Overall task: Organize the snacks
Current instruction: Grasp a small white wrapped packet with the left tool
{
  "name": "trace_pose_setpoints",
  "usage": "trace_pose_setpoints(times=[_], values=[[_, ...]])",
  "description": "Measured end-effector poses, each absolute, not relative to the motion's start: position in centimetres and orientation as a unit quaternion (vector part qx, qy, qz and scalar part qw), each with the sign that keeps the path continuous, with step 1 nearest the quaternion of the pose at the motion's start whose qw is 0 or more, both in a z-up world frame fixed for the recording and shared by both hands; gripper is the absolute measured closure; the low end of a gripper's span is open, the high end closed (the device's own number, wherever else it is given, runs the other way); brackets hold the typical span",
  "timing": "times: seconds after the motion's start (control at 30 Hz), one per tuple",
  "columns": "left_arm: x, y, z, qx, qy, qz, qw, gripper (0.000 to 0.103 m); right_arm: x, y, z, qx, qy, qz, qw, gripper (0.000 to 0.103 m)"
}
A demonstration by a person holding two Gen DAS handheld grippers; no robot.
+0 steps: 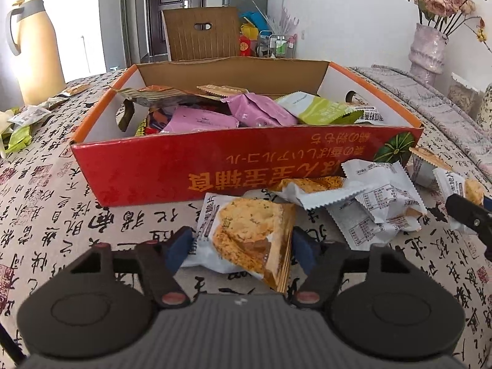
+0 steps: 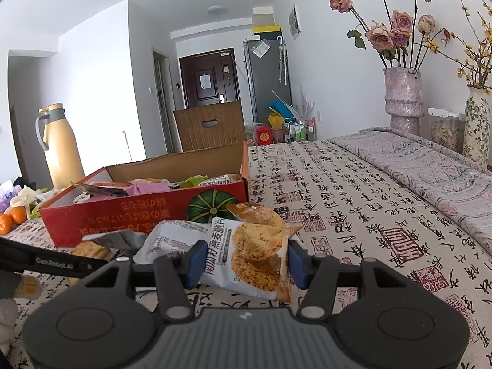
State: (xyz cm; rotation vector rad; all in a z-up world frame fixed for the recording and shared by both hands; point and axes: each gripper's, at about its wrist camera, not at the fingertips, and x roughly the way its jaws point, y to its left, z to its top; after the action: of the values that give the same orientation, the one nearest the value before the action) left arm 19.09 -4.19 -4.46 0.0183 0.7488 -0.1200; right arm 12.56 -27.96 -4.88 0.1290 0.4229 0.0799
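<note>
A red cardboard box (image 1: pixel 184 166) stands open on the calligraphy-print tablecloth and holds several pink, green and brown snack packets (image 1: pixel 258 110). In front of it lies a white-and-orange oat cracker packet (image 1: pixel 246 233). My left gripper (image 1: pixel 243 249) has both blue pads against that packet's sides. More crumpled white packets (image 1: pixel 378 203) lie heaped to its right. In the right wrist view my right gripper (image 2: pixel 246 264) is shut on a similar cracker packet (image 2: pixel 252 252), near the box's (image 2: pixel 123 218) front right corner.
A yellow thermos jug (image 1: pixel 33 49) stands at the back left, with loose green packets (image 1: pixel 18 132) near it and oranges (image 2: pixel 12 218). Two vases (image 2: pixel 402 98) and a jar stand along the right wall. A folded grey cloth (image 2: pixel 430 166) covers the table's right part.
</note>
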Motion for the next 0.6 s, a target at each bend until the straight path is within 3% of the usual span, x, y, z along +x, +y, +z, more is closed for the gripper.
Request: trace_pose_setpoints(times=[0.27,0.4,0.53,0.6], values=[[17.7,-3.7,-3.7,0.009,0.348,-0.066,0.935,0.054,12.5,-27.6,-4.9,0.054,0.21,0.037,0.976,0.048],[16.7,-3.6,-2.9,0.013,0.33,-0.07,0.941,0.055,12.4,-27.1,-4.8,0.036,0.209,0.035,0.977,0.048],[16.0,-3.3,-1.9,0.014,0.318,-0.072,0.945,0.063,11.9,-26.8,-4.1,0.029,0.203,0.037,0.978,0.048],[15.7,-3.2,-1.4,0.014,0.309,-0.075,0.948,0.073,11.7,-26.6,-3.7,0.027,0.198,0.039,0.979,0.048]])
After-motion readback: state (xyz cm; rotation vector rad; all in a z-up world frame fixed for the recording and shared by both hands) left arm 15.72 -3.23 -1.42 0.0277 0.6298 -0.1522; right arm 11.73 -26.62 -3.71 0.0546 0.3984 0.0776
